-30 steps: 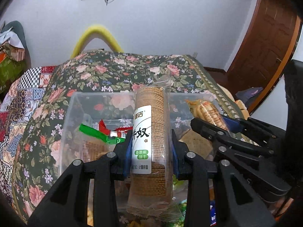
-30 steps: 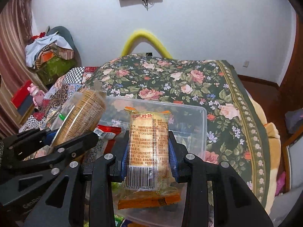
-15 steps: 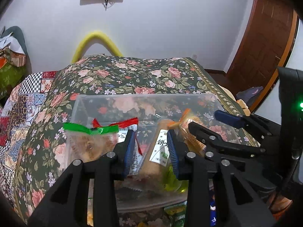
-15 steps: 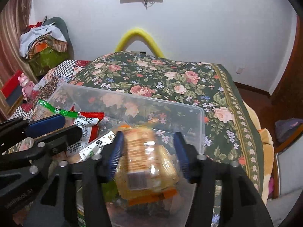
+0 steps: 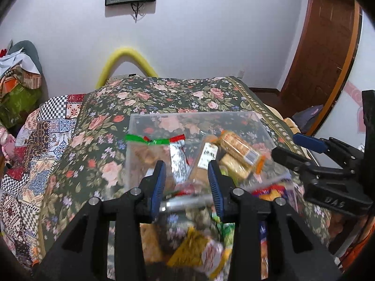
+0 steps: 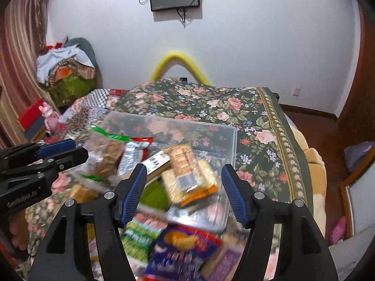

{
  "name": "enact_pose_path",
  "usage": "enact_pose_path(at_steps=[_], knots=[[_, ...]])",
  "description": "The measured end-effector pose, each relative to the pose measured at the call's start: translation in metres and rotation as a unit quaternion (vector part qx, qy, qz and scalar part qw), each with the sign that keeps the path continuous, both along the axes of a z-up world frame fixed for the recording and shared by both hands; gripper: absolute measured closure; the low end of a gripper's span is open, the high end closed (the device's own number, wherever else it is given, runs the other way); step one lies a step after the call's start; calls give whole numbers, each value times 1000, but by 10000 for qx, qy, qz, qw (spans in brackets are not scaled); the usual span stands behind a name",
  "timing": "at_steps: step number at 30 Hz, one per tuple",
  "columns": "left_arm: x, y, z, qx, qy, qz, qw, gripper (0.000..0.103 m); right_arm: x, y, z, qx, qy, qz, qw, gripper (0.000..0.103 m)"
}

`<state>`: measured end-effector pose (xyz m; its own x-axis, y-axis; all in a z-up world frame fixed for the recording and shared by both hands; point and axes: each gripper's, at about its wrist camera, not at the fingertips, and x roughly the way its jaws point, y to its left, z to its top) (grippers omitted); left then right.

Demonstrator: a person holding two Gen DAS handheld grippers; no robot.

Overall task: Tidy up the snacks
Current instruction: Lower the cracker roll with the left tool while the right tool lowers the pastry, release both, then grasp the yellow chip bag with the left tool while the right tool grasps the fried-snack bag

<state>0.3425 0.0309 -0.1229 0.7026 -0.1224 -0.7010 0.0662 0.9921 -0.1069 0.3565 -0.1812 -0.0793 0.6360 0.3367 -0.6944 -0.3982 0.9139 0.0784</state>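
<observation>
Both tools empty above the clear rectangular plastic box [image 6: 230,131], which stands on the floral bedspread [image 6: 262,121] in the middle of each frame. Jaws of the left hand-held gripper [image 5: 186,182] opening, only slightly apart, nothing pressed between the blue pads. Jaws of the right hand-held gripper [image 6: 184,192] opening too, much wider apart, also holding nothing. Inside the box, toward its right side, the orange-edged clear pack of pale square crackers [image 6: 189,175] lying tilted on top of the round biscuit roll with the white label [image 6: 155,161]; at the left side of the box, the clear bag with the green seal strip [image 6: 105,154] and the silver packet with the red edge [image 6: 133,152]. More loose snacks, blurred, on the bed at the bottom of both frames, among them a blue printed packet [image 6: 185,250] and a green one [image 6: 138,236]. Judged as the release just done and the next pick-up to come. For doing it well: lift straight clear of the box rim, open fully before going down, choose one separate packet, close across its narrow side and gently, since crackers break easily.
</observation>
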Motion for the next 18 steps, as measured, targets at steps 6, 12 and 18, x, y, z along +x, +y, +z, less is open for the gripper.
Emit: enact_pose_path(at_steps=[6, 12, 18], knots=[[-44, 6, 1, 106, -26, -58, 9999, 54, -36, -11, 3, 182, 12, -8, 9998, 36], [-77, 11, -16, 33, 252, -92, 9996, 54, -62, -15, -11, 291, 266, 10, 9992, 36], [-100, 12, -36, -50, 536, -75, 9985, 54, -84, -10, -32, 242, 536, 17, 9983, 28]])
